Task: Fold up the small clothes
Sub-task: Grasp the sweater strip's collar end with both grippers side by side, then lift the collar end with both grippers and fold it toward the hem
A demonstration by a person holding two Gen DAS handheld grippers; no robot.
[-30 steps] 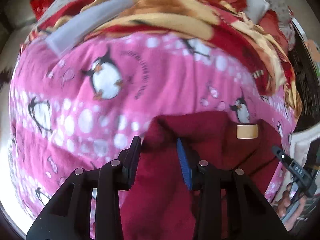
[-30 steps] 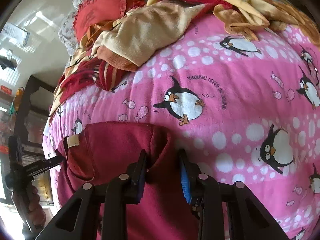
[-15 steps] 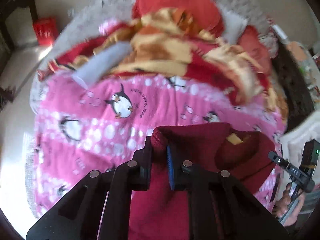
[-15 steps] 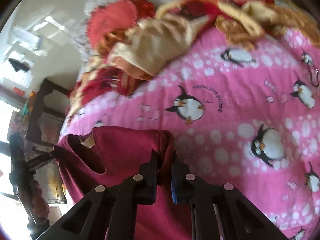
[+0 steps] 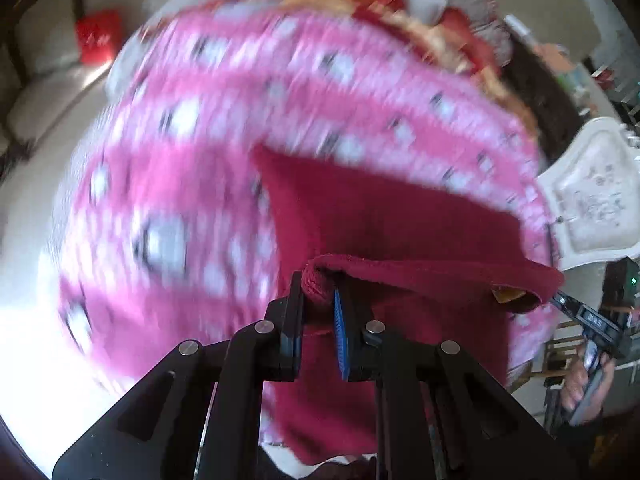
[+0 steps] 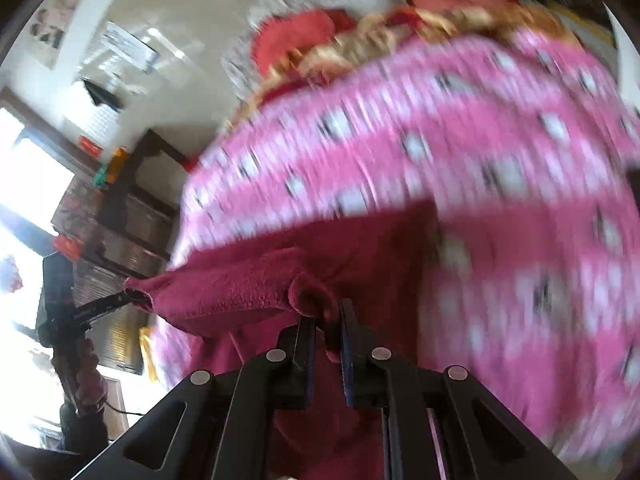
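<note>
Both grippers clamped on the same dark red garment (image 5: 400,232). Left gripper (image 5: 318,304) has a bunched corner of the top edge pinched between its pads; right gripper (image 6: 326,320) pinches the other corner the same way. Top edge hangs lifted between the two, tan neck label (image 5: 508,293) showing in the left view; the lower part of the garment lies on the pink penguin-print blanket (image 5: 180,184). Blanket is heavily motion-blurred in both views. Pile of red and yellow cloth (image 6: 380,36) sits at the blanket's far end. White chair (image 5: 592,200) stands beside the bed, on the right in the left view.
</note>
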